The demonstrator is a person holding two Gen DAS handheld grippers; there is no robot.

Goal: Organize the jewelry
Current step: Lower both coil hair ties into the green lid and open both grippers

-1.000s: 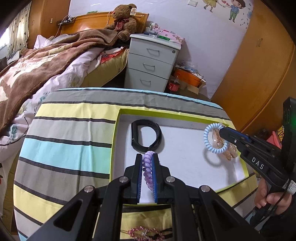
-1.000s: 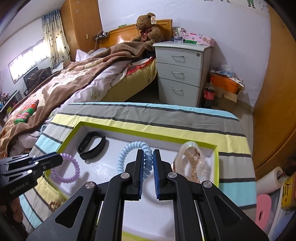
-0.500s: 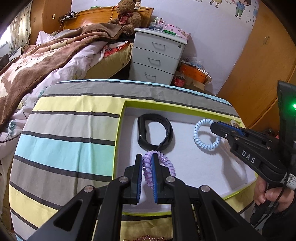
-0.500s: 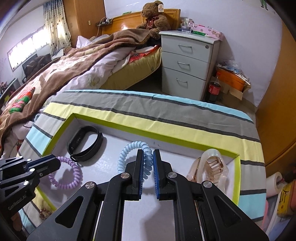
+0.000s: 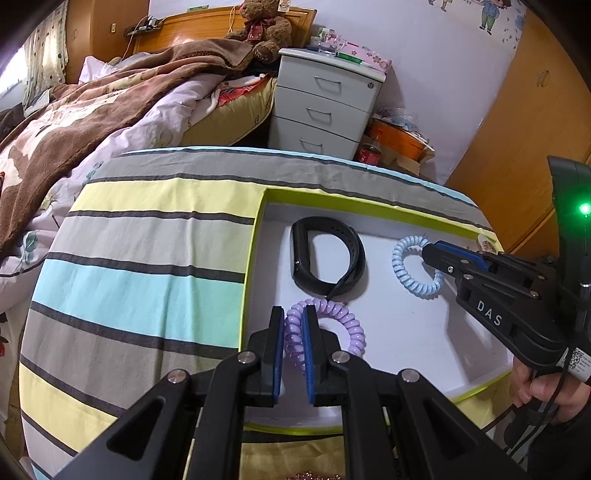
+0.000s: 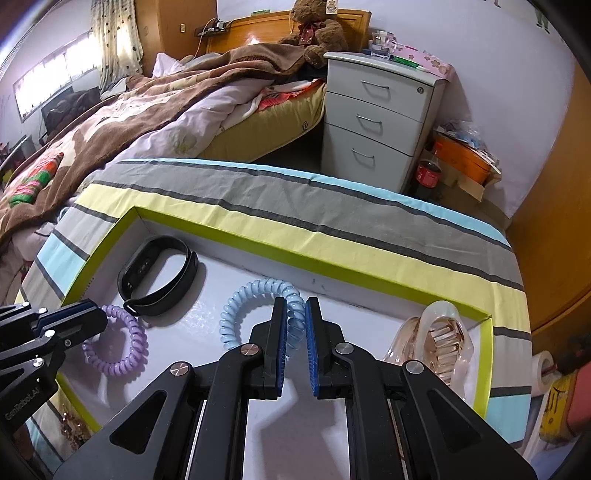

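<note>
Each nearly closed gripper pinches a light, springy coil band by its near loop on the white tray point(image 5: 424, 343) floor: left gripper point(image 5: 293, 328) purple band point(image 5: 332, 325), right gripper point(image 6: 295, 321) blue band point(image 6: 255, 306).

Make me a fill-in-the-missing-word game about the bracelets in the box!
1. The left gripper has a ____ spiral bracelet between its fingers.
2. The right gripper has a light ____ spiral bracelet between its fingers.
3. The black band lies inside the white box with the ____ rim.
4. On the bed's headboard sits a brown ____ bear.

Missing words: purple; blue; green; teddy
</note>
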